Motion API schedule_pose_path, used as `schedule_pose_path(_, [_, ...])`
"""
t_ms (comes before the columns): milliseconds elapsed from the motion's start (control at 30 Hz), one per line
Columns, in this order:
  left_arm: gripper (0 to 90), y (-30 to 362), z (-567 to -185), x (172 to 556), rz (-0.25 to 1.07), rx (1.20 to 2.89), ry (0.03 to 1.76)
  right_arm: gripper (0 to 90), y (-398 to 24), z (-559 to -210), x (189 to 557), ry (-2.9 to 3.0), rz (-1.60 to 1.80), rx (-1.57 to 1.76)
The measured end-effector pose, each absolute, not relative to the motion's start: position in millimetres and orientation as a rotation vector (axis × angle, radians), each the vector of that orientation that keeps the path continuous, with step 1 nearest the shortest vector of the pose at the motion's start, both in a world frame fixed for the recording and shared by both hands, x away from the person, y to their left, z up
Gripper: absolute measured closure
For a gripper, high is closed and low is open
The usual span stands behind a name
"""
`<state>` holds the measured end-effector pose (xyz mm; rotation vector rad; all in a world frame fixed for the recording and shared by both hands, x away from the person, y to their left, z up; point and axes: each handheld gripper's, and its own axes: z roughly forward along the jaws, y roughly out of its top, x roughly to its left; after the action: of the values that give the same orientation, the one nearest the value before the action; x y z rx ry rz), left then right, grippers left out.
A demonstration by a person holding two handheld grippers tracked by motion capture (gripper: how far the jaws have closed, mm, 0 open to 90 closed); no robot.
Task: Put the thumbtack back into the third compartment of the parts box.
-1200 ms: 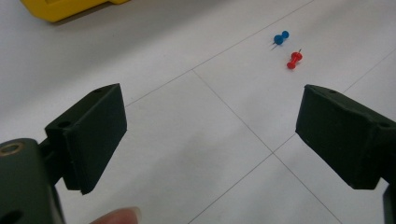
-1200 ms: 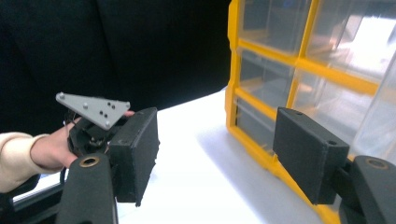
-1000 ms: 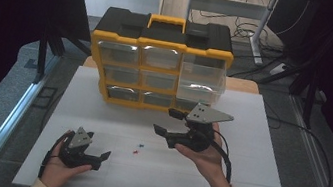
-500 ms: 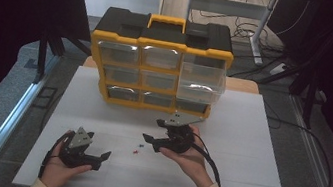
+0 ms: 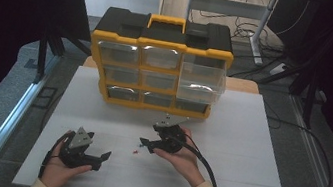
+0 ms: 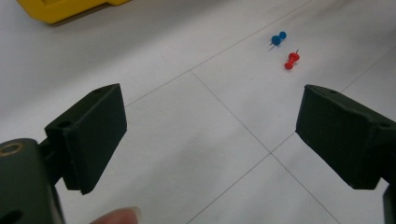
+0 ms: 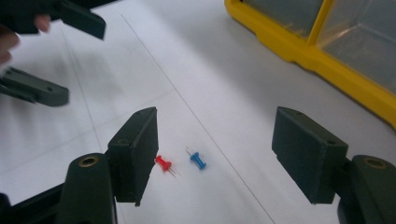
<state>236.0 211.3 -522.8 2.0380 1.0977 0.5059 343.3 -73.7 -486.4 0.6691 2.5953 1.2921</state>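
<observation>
Right tongs point(image 7: 215, 156) gape over red pushpin point(image 7: 164, 164), needle pointing right.

We look along our right gripper point(image 7: 212, 158), its jaws spread wide above the white surface point(image 7: 140, 70). A red pushpin point(image 7: 163, 164) lies just beside the left jaw, a blue pushpin point(image 7: 198, 160) near it between the jaws. The yellow organizer point(image 7: 327, 60) stands upper right; the other gripper point(image 7: 56, 56) shows upper left.
</observation>
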Motion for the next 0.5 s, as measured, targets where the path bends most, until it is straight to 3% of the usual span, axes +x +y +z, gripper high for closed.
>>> schedule_pose_path(500, [9.3,212,-523,236,0.505,2.035,1.099,33.5,-53,-515,355,2.656,1.201,0.685])
